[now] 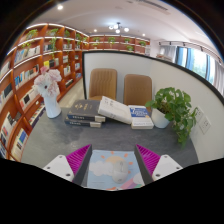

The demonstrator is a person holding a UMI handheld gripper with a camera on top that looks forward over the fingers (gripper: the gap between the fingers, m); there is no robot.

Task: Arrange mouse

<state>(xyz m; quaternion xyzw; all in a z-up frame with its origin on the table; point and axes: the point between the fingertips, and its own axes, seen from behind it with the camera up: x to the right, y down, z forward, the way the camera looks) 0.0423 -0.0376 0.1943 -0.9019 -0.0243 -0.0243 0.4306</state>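
My gripper (112, 165) is open above the grey table (60, 138), its two magenta pads (77, 160) spread wide apart. Between and below the fingers lies a pastel mouse mat (112, 170) with a cloud and sun picture. Nothing is held between the fingers. No mouse shows in the view.
Beyond the mat lie a stack of books (86, 113) with an open book (114, 108) and another book (141, 117). A white vase of flowers (47, 92) stands at the left, a potted plant (176, 108) at the right. Two tan chairs (103, 83) and bookshelves (35, 60) stand behind.
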